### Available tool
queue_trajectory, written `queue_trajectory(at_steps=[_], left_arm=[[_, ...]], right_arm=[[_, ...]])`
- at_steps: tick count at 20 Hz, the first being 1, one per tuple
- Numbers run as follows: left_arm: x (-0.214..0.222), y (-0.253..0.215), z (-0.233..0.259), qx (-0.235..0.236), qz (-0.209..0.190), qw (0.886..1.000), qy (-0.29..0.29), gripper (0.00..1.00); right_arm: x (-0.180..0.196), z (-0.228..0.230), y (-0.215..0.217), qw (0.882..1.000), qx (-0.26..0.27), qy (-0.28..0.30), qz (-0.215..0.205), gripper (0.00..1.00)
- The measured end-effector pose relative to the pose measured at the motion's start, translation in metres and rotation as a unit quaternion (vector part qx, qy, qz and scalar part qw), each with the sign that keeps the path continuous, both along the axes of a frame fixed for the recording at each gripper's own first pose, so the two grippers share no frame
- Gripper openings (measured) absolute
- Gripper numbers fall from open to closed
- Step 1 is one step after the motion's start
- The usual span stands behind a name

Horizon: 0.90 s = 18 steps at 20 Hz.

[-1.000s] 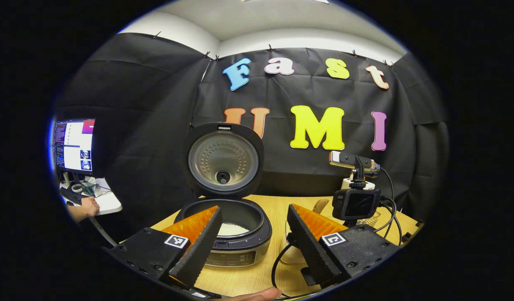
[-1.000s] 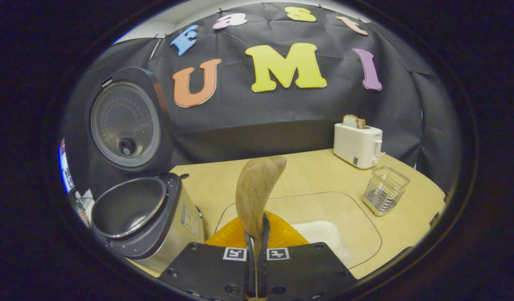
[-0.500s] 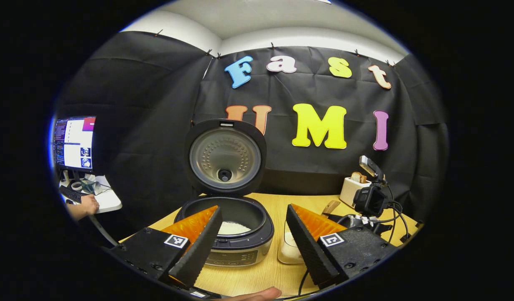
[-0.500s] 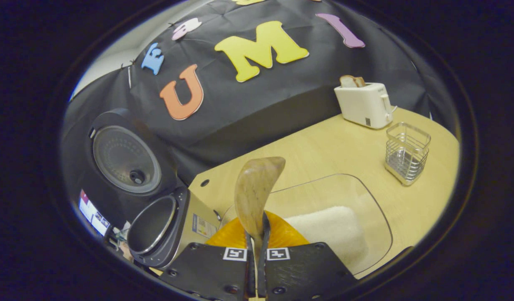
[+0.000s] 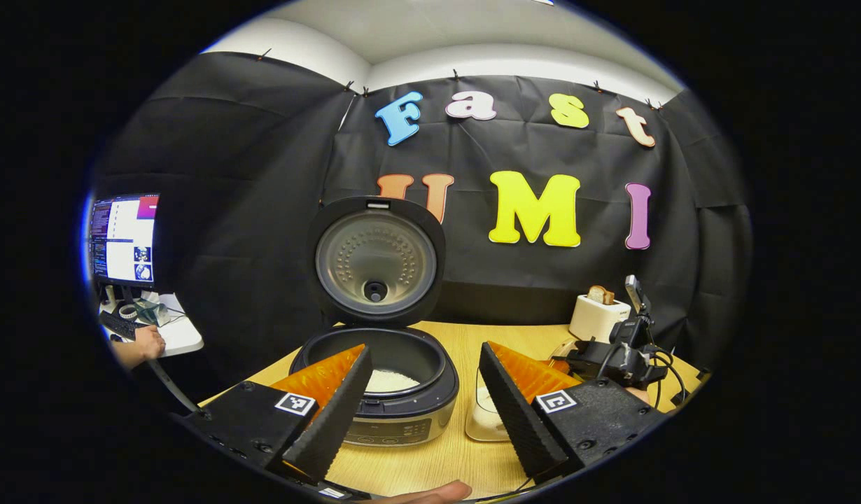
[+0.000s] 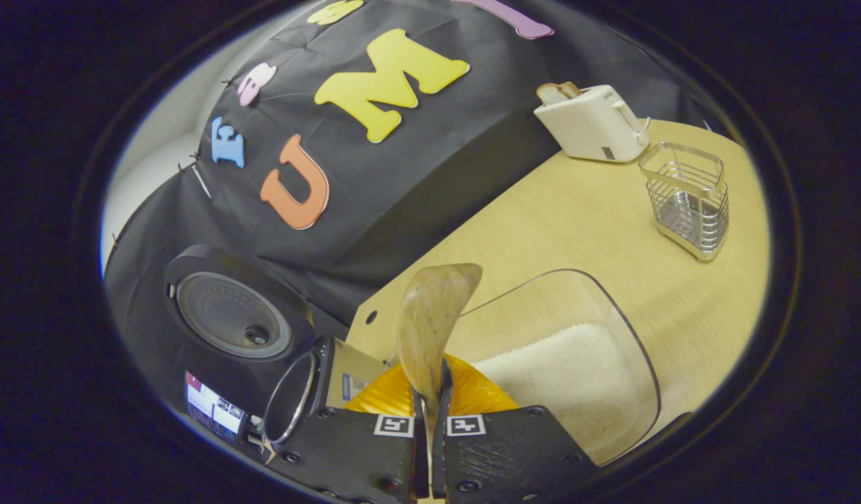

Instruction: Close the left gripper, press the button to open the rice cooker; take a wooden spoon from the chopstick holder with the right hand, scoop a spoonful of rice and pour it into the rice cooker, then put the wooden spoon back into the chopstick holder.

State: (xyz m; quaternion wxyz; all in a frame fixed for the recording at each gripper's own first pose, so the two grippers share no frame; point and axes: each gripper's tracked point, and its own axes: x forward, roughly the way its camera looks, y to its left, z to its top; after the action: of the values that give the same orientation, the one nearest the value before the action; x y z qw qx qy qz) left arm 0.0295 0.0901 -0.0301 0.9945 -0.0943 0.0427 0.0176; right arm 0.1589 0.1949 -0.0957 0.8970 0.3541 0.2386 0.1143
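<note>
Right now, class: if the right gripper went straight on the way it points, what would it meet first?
Probably the bare table, beyond the clear rice container. The right gripper, shut on the wooden spoon, points across the container's far-left rim; depth is unclear, so the rim could come first.

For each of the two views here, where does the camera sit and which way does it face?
Left gripper view: rides the left gripper, level, facing the open rice cooker; own fingers spread, the right gripper farther off.
Right gripper view: rides the right gripper, rolled sideways over the rice tray, chopstick holder beyond; own fingers clamp the wooden spoon.
Shared: cooker, tray, toaster, table.
</note>
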Motion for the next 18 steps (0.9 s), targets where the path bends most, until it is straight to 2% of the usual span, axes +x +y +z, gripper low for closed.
queue_trajectory(at_steps=[5, 12, 16, 18], left_arm=[[0.002, 0.003, -0.005, 0.001, 0.006, 1.000, 0.008, 0.99], [0.003, 0.005, -0.008, 0.004, 0.012, 1.000, 0.014, 0.98], [0.003, 0.004, -0.008, 0.010, 0.013, 1.000, 0.015, 0.98], [0.003, 0.002, -0.007, 0.014, 0.012, 1.000, 0.015, 0.99]], right_arm=[[-0.001, 0.024, -0.025, 0.999, 0.010, -0.033, -0.025, 0.02], [-0.003, 0.040, -0.072, 0.991, 0.118, -0.027, -0.053, 0.02], [-0.001, 0.031, -0.096, 0.986, 0.143, -0.011, -0.080, 0.02], [-0.001, 0.033, -0.097, 0.982, 0.175, -0.005, -0.075, 0.02]])
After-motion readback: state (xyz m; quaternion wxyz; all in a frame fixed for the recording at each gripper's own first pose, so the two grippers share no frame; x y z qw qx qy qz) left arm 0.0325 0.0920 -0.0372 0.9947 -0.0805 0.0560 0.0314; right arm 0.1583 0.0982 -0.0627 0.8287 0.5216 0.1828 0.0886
